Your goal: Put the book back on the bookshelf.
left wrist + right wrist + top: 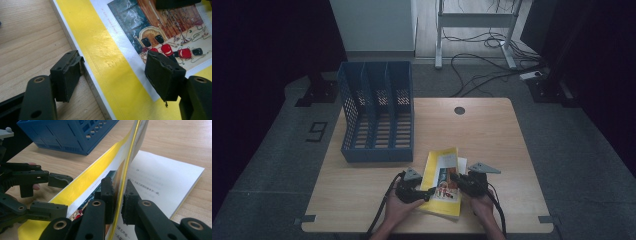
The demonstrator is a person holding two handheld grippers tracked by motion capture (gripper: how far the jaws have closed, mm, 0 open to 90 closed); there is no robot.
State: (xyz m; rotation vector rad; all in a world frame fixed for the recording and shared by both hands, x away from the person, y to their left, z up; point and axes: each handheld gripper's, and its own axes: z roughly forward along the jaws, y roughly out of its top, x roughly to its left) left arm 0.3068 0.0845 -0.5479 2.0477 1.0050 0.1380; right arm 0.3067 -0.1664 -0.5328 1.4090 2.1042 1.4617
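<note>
While right gripper [119, 202] pinches the book's [443, 181] lifted cover edge, left gripper [113, 75] gapes astride its spine edge; bare table [492, 135] beyond.

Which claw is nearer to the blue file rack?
Left. The left claw sits at the yellow book's left edge, below the blue file rack. The right claw pinches the book's lifted cover, further right.

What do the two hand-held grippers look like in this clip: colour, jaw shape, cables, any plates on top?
Both the left gripper and the right gripper are black, with linkage arms pinned by brass-ringed rivets and blocky, worn pads. Each carries a grey three-cornered plate and trails a black cable. No sleeves show.
</note>
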